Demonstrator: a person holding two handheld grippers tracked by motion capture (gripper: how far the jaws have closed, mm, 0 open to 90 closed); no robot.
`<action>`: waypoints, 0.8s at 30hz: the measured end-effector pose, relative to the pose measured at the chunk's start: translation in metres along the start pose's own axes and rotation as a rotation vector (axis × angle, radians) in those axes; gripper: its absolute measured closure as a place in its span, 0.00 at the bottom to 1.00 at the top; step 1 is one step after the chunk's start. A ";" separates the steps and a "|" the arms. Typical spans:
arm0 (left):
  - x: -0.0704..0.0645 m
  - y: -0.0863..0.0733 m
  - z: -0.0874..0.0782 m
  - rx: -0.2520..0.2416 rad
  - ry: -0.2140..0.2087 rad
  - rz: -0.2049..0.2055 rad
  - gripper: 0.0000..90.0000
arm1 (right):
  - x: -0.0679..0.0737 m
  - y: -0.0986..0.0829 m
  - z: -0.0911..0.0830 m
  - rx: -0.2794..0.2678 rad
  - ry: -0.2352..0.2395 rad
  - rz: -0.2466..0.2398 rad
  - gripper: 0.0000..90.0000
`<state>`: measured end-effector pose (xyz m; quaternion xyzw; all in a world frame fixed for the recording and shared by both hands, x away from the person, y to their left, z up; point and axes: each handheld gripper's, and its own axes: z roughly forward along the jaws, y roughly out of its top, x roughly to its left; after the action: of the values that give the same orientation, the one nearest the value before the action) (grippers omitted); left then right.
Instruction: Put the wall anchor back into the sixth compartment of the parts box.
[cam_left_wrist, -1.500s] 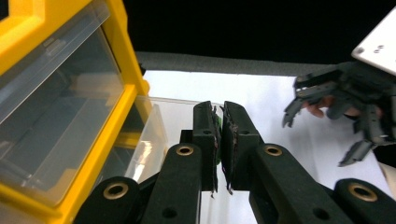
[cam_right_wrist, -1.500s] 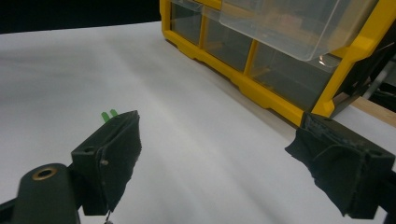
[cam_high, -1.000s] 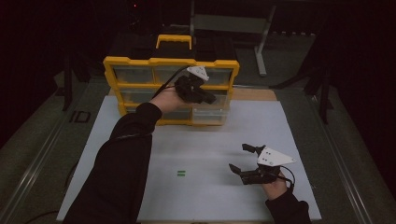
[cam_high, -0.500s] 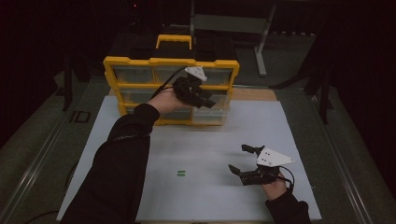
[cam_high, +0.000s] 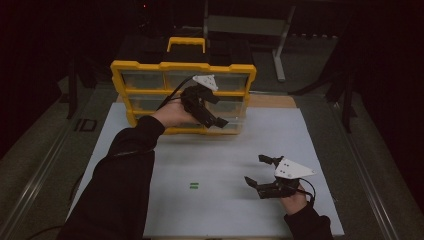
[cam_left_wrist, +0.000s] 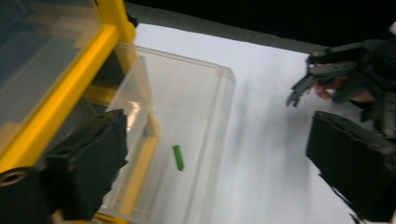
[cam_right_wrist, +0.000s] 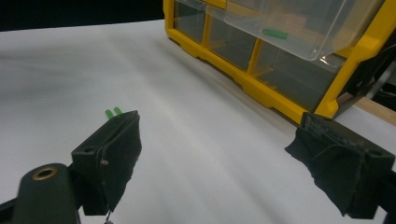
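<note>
Two grippers are working over the white bench (cam_high: 150, 150). Yellow drawer organizer (cam_high: 132, 67) is standing at the far edge. Clear drawer (cam_left_wrist: 196, 107) is sticking out of its front, holding a green stick (cam_left_wrist: 178, 157). Your left gripper (cam_high: 212, 115) is hovering at that drawer, jaws spread, pinching nothing. Your right gripper (cam_high: 259, 172) is sitting near the bench's near right corner, jaws wide apart. Green pieces (cam_high: 194, 186) are lying mid-bench.

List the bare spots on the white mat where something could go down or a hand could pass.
Free: the white mat left of the two small green pieces, and the wide strip between the yellow drawer cabinet and the right gripper. Crowded: the cabinet's front, where the pulled-out clear plastic drawer and the left gripper sit.
</note>
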<state>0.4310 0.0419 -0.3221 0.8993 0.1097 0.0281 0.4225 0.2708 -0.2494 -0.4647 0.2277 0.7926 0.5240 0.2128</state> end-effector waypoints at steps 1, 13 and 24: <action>-0.002 -0.001 -0.002 -0.005 -0.006 -0.002 0.01 | 0.000 0.000 0.000 0.000 0.000 0.000 0.16; -0.024 -0.019 -0.018 -0.026 -0.010 0.028 0.01 | 0.001 0.001 0.002 0.001 0.004 0.000 0.16; -0.043 -0.043 -0.024 -0.042 -0.018 0.040 0.01 | 0.003 0.002 0.004 0.000 0.010 -0.009 0.16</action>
<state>0.3780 0.0769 -0.3381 0.8925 0.0871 0.0308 0.4415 0.2705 -0.2443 -0.4646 0.2215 0.7948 0.5241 0.2109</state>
